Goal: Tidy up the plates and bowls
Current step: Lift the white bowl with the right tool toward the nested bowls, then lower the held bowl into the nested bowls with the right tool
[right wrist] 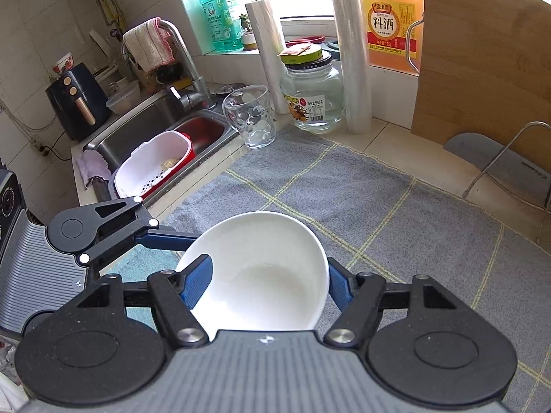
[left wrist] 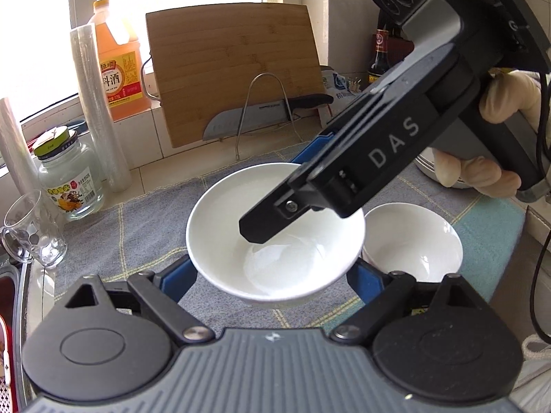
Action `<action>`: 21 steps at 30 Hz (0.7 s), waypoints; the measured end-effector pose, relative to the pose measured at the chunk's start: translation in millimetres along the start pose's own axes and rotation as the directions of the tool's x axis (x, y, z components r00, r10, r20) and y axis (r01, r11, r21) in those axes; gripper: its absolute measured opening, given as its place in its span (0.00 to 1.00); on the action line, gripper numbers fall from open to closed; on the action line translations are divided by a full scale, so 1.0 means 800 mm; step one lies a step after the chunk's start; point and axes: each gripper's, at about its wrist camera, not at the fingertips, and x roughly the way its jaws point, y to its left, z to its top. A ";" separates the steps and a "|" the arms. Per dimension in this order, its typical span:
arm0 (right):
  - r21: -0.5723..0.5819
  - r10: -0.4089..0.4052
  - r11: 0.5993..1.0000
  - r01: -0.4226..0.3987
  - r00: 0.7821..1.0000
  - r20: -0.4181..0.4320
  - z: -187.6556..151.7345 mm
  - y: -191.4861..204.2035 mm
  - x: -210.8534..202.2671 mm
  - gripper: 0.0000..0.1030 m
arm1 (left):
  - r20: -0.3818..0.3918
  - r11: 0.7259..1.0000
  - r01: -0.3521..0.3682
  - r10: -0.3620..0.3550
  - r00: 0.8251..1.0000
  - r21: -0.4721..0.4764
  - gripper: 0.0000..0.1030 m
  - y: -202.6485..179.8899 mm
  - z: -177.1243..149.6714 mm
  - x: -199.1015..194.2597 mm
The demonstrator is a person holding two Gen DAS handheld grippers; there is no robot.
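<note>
A white bowl (left wrist: 275, 227) (right wrist: 261, 275) hangs tilted above the grey checked cloth (left wrist: 137, 220) (right wrist: 361, 199). My left gripper (left wrist: 272, 275) has a blue finger against each side of the bowl, fingertips hidden beneath it. My right gripper (left wrist: 282, 189) (right wrist: 267, 282) comes in from the upper right and is shut on the same bowl. Its one finger reaches over the rim into the bowl and the other lies on the outer wall. The left gripper's blue finger (right wrist: 165, 237) passes behind the bowl. A second white bowl (left wrist: 413, 244) rests on the cloth to the right.
A bamboo cutting board (left wrist: 234, 69) and a knife (left wrist: 255, 117) in a wire rack stand at the back. At the left are a cooking wine bottle (left wrist: 117, 65), a cling film roll (left wrist: 100, 110), a glass jar (left wrist: 69, 179) and a glass cup (left wrist: 31, 230). The sink (right wrist: 144, 127) holds a white basket (right wrist: 151, 165).
</note>
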 end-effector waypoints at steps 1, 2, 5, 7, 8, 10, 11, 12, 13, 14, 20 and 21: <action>0.003 -0.005 1.000 0.005 1.000 0.003 -0.004 -0.002 -0.008 0.73 | 0.001 1.000 0.006 -0.006 1.000 0.007 0.90 -0.006 0.002 0.000; 0.007 -0.010 1.000 0.010 1.000 0.009 -0.009 -0.003 -0.015 0.73 | 0.004 1.000 0.013 -0.013 1.000 0.014 0.90 -0.013 0.004 -0.001; 0.015 -0.026 1.000 0.026 0.999 0.023 -0.022 -0.008 -0.037 0.73 | 0.013 0.999 0.030 -0.031 0.999 0.033 0.90 -0.032 0.009 -0.004; 0.021 -0.040 0.999 0.039 0.999 0.030 -0.032 -0.011 -0.051 0.73 | 0.018 0.998 0.041 -0.042 0.999 0.046 0.90 -0.045 0.013 -0.004; 0.025 -0.046 0.999 0.045 0.998 0.034 -0.037 -0.014 -0.057 0.73 | 0.020 0.998 0.047 -0.048 0.999 0.051 0.90 -0.051 0.015 -0.004; 0.037 -0.058 0.998 0.056 0.997 0.042 -0.046 -0.018 -0.068 0.73 | 0.021 0.996 0.061 -0.062 0.998 0.064 0.90 -0.064 0.017 -0.004; 0.041 -0.065 0.997 0.063 0.997 0.045 -0.051 -0.021 -0.073 0.73 | 0.021 0.995 0.068 -0.069 0.997 0.070 0.90 -0.070 0.019 -0.002; 0.045 -0.071 0.997 0.069 0.996 0.047 -0.056 -0.023 -0.078 0.73 | 0.020 0.994 0.074 -0.076 0.997 0.076 0.90 -0.074 0.020 0.000; 0.052 -0.077 0.996 0.075 0.996 0.049 -0.061 -0.026 -0.083 0.73 | 0.019 0.993 0.081 -0.083 0.996 0.081 0.90 -0.080 0.021 0.001; 0.058 -0.083 0.995 0.080 0.995 0.050 -0.065 -0.028 -0.086 0.73 | 0.018 0.992 0.089 -0.091 0.996 0.086 0.90 -0.085 0.022 0.003; 0.094 -0.113 0.990 0.108 0.993 0.043 -0.091 -0.043 -0.099 0.73 | -0.006 0.986 0.126 -0.126 0.992 0.105 0.90 -0.108 0.023 0.020; 0.099 -0.116 0.989 0.112 0.992 0.041 -0.095 -0.045 -0.099 0.73 | -0.011 0.986 0.132 -0.132 0.991 0.107 0.90 -0.111 0.022 0.022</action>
